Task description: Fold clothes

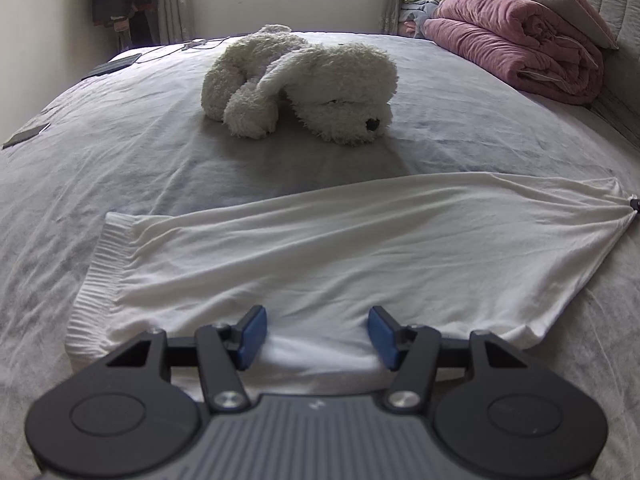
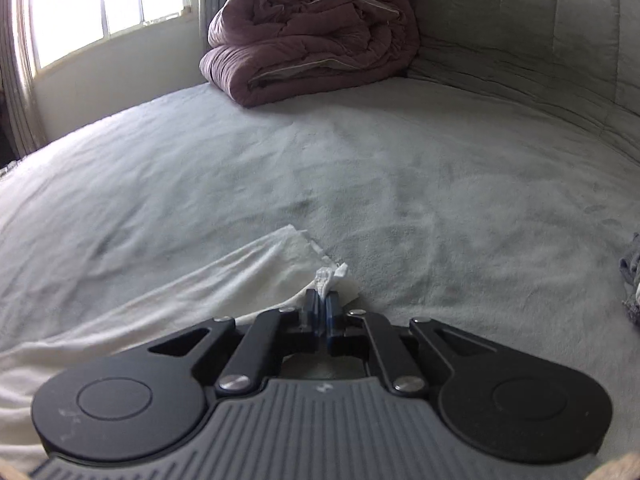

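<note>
A white garment (image 1: pixel 320 248) lies spread across the grey bed sheet (image 1: pixel 120 152), its ribbed hem (image 1: pixel 100 280) to the left. My left gripper (image 1: pixel 318 334) is low over the near edge of the garment. Its blue pads (image 1: pixel 252 336) stand apart, with a low ridge of white cloth between them. In the right wrist view my right gripper (image 2: pixel 322 308) is shut on a corner of the white garment (image 2: pixel 200 292). The cloth pokes out above the closed pads. From that pinched corner (image 1: pixel 628 208) the fabric is drawn taut towards the right edge of the left wrist view.
A white plush dog (image 1: pixel 304 84) lies on the bed behind the garment. A folded pink quilt (image 1: pixel 520 52) (image 2: pixel 312 32) and pillows sit by the padded headboard (image 2: pixel 520 40). Dark flat objects (image 1: pixel 116 64) lie at the far left. Grey cloth (image 2: pixel 632 276) shows at the right edge.
</note>
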The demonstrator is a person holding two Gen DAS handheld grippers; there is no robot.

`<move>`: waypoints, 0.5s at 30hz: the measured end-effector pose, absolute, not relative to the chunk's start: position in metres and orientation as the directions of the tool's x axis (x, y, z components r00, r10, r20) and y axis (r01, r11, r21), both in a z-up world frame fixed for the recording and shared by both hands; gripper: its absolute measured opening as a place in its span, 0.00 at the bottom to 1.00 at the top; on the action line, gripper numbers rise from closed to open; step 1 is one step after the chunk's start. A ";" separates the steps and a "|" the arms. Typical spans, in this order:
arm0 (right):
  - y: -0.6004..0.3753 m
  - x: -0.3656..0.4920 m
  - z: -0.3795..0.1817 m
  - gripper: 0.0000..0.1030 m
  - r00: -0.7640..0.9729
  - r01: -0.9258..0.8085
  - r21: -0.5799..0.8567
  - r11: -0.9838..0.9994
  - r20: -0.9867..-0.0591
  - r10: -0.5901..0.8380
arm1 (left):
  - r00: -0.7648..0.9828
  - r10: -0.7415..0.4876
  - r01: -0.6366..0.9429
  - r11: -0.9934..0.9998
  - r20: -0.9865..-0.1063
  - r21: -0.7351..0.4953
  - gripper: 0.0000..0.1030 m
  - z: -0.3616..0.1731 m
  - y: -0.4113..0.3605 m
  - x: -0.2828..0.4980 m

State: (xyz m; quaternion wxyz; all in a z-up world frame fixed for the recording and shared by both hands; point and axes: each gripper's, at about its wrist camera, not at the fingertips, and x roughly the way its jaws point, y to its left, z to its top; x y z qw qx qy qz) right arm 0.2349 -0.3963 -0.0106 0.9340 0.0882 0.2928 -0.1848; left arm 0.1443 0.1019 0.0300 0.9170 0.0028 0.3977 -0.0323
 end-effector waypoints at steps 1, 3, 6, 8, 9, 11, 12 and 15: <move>-0.393 0.235 -0.012 0.05 0.760 0.398 0.036 0.917 -0.573 -0.307 | 0.676 -0.069 0.055 0.998 -0.733 -0.044 0.56 0.030 0.106 0.145; -0.397 0.232 -0.009 0.14 0.766 0.405 0.083 0.910 -0.574 -0.289 | 0.674 -0.076 0.054 0.997 -0.735 -0.055 0.56 0.032 0.110 0.145; -0.404 0.211 -0.003 0.22 0.760 0.459 0.130 0.879 -0.570 -0.313 | 0.676 -0.055 0.042 0.998 -0.735 -0.036 0.57 0.036 0.114 0.144; -0.408 0.195 0.000 0.23 0.752 0.500 0.151 0.853 -0.565 -0.340 | 0.675 -0.040 0.012 0.999 -0.737 -0.043 0.57 0.039 0.122 0.145; -0.409 0.186 0.002 0.23 0.752 0.509 0.167 0.844 -0.563 -0.342 | 0.672 -0.038 -0.004 0.998 -0.740 -0.055 0.57 0.040 0.127 0.145; -0.397 0.163 0.005 0.23 0.786 0.447 0.236 0.863 -0.564 -0.253 | 0.661 -0.041 -0.034 0.996 -0.749 -0.084 0.57 0.042 0.136 0.147; -0.386 0.155 0.005 0.23 0.800 0.394 0.265 0.880 -0.571 -0.186 | 0.657 -0.039 -0.048 0.995 -0.752 -0.093 0.57 0.041 0.140 0.148; -0.342 0.131 0.007 0.23 0.818 0.218 0.307 0.926 -0.575 -0.002 | 0.641 -0.015 -0.104 0.989 -0.767 -0.106 0.57 0.036 0.153 0.149</move>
